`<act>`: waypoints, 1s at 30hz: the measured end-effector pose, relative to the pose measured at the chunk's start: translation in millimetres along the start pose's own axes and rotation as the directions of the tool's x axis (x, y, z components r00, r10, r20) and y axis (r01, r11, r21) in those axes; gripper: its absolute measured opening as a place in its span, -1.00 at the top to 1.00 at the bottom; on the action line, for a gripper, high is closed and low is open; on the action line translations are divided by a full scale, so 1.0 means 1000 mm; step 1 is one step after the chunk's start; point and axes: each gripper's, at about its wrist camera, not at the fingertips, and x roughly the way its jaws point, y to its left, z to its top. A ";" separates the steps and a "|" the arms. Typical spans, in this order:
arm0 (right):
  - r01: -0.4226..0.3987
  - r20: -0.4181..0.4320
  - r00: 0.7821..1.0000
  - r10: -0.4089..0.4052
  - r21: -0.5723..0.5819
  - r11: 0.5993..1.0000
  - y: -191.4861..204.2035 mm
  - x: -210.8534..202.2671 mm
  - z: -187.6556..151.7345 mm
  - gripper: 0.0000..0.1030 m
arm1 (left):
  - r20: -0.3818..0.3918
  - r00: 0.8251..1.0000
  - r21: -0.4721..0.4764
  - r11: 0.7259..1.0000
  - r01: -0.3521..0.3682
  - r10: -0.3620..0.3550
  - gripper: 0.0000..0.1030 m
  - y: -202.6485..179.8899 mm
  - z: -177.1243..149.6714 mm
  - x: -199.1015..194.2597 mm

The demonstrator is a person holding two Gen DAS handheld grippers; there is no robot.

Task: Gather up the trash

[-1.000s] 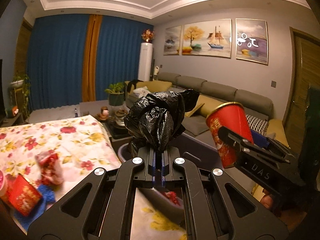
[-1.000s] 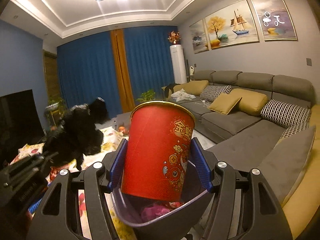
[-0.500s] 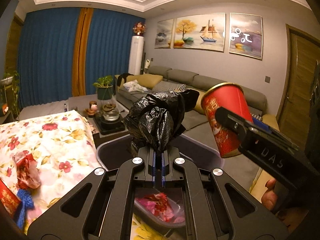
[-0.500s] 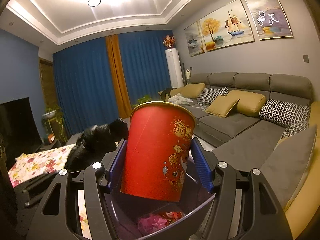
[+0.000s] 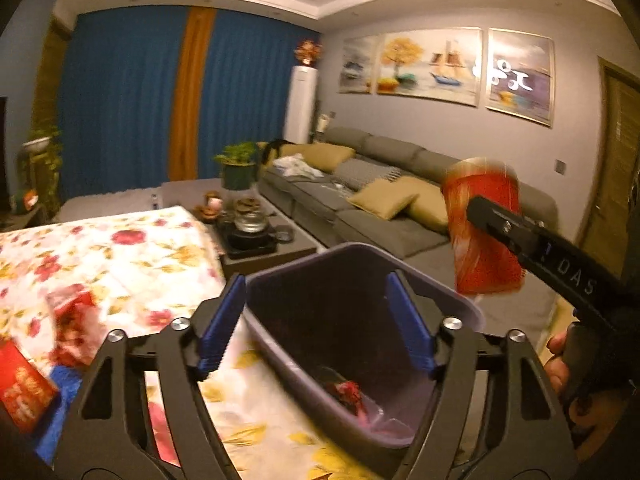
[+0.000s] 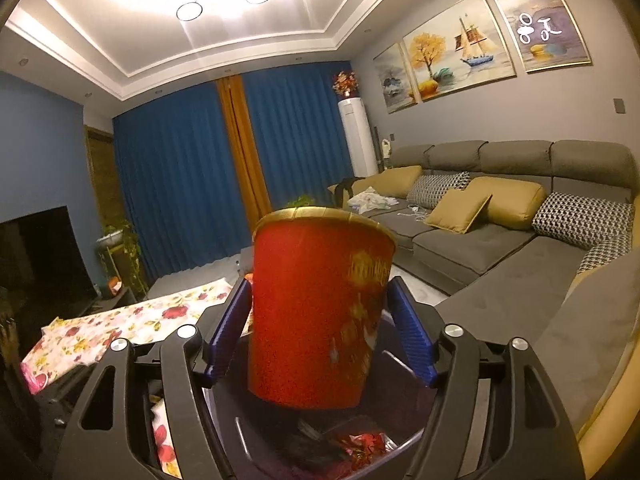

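Note:
My left gripper is open and empty above the dark purple bin, which holds red and pink wrappers. The black bag is out of my jaws; a dark shape in the bin in the right wrist view may be it. My right gripper holds a red paper cup with a gold rim over the bin; its jaws look slightly parted and the cup is blurred. The cup and right gripper show at right in the left wrist view.
A table with a floral cloth lies left of the bin, with red packets and a red wrapper on it. A grey sofa with yellow cushions runs along the right. A low tea table stands behind.
My left gripper opened and the black bag left it. The red cup dropped lower toward the bin and the right jaws seem to have loosened.

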 end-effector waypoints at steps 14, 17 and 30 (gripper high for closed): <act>-0.045 -0.010 0.999 0.045 -0.047 0.998 0.030 -0.029 -0.013 -0.67 | 0.066 0.988 -0.063 0.989 -0.132 0.136 -0.69 0.038 -0.007 -0.080; -0.072 -0.018 0.997 0.071 -0.053 0.996 0.039 -0.036 -0.014 -0.68 | 0.065 0.984 -0.073 0.984 -0.164 0.169 -0.69 0.046 -0.012 -0.100; -0.230 -0.076 0.972 0.223 -0.100 0.968 0.126 -0.066 -0.038 -0.68 | 0.048 0.880 -0.138 0.876 -0.462 0.472 -0.69 0.143 -0.053 -0.202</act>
